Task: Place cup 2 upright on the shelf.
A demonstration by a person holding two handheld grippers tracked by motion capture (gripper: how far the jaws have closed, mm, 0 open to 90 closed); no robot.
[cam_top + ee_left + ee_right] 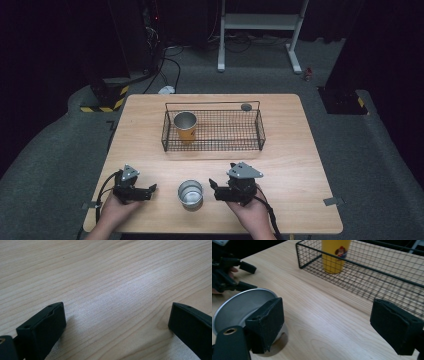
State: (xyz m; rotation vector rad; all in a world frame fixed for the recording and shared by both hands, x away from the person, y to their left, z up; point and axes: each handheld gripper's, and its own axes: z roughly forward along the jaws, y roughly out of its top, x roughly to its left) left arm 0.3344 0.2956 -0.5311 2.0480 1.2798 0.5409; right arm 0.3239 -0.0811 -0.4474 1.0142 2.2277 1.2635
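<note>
A silver metal cup (190, 193) stands upright and open-mouthed on the wooden surface (300, 165), near its front edge; its inside looks bare and its rim is round and bright. It sits between the left tongs (153, 189) and the right tongs (212, 186), just beside the right pair and touched by neither, and both pairs stand spread with nothing between them. In the right gripper view the cup's wide rim (239, 306) shows partly behind one black jaw, low at the left.
</note>
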